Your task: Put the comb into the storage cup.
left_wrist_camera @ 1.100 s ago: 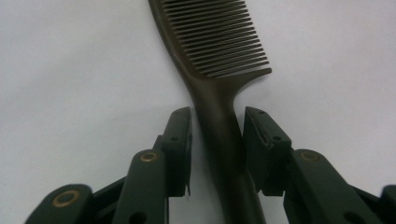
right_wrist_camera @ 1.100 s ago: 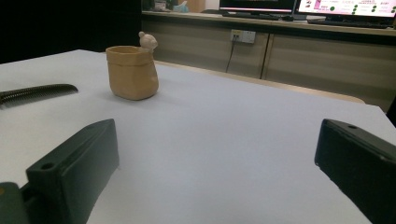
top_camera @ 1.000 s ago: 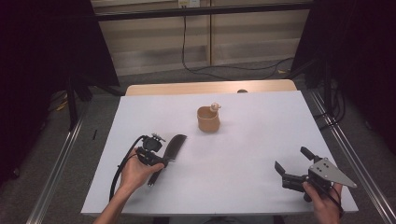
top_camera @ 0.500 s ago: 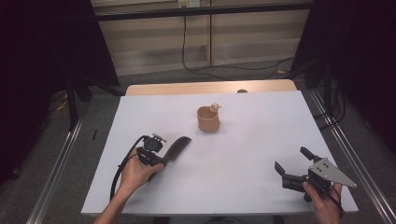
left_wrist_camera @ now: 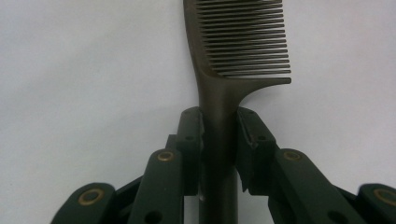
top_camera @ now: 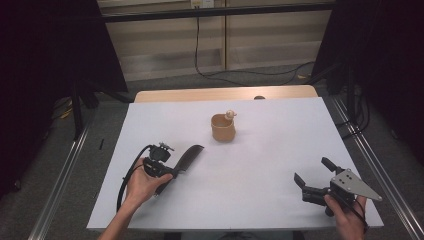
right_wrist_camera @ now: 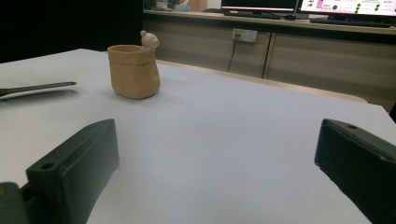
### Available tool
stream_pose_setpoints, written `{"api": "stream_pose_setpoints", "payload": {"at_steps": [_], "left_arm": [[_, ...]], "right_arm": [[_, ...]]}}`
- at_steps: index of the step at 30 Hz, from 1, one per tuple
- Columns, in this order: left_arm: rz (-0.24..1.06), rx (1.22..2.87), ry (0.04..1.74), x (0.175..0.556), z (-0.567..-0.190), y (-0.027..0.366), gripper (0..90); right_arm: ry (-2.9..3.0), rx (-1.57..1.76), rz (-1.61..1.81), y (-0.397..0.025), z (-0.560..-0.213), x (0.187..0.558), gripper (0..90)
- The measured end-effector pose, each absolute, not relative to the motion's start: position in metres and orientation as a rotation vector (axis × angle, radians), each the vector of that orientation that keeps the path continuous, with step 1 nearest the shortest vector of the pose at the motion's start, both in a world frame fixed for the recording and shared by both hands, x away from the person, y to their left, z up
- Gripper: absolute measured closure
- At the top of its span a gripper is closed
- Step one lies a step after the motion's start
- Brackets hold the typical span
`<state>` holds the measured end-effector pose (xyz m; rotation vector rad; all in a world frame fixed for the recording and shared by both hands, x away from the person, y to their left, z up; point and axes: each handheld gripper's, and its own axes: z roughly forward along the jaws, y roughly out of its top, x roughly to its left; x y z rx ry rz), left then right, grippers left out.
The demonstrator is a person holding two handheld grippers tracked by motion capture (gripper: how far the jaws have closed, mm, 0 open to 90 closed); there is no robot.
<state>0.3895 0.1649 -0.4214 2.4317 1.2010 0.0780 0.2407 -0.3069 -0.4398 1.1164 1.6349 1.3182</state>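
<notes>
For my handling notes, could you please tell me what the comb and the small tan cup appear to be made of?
The comb, clamped by its handle in the left gripper, looks like dark moulded plastic: thin even teeth, smooth dull sheen. The cup looks like matte ceramic or perhaps resin: thick rim, sack-like folds, no gloss, and a small figure on its edge.

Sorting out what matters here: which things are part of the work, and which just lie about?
In the work: comb, clamped by the left gripper; tan cup, likely.
Idle: right gripper, open; white table; wall cable.
</notes>
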Motion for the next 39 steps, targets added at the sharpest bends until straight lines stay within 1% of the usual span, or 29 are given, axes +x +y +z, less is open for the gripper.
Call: {"api": "stream_pose_setpoints", "payload": {"at_steps": [5,15,20,25,31,39], "left_arm": [[0.054,2.385,1.192,0.389,-0.417,0.168,72.9],[0.075,2.259,1.167,0.386,-0.408,0.179,72.9],[0.072,2.252,1.156,0.385,-0.410,0.180,72.9],[0.120,2.190,1.122,0.382,-0.405,0.185,72.8],[0.145,2.134,1.099,0.381,-0.405,0.190,72.9],[0.226,2.051,1.027,0.376,-0.397,0.195,72.9]], "right_arm": [[1.634,1.116,1.318,-0.307,-0.440,0.241,0.0],[1.634,1.117,1.318,-0.307,-0.440,0.241,0.0],[1.634,1.116,1.317,-0.307,-0.439,0.240,0.0],[1.634,1.113,1.317,-0.308,-0.439,0.240,0.0],[1.627,1.111,1.316,-0.307,-0.439,0.240,0.0],[1.628,1.113,1.313,-0.307,-0.439,0.240,0.0]]}}
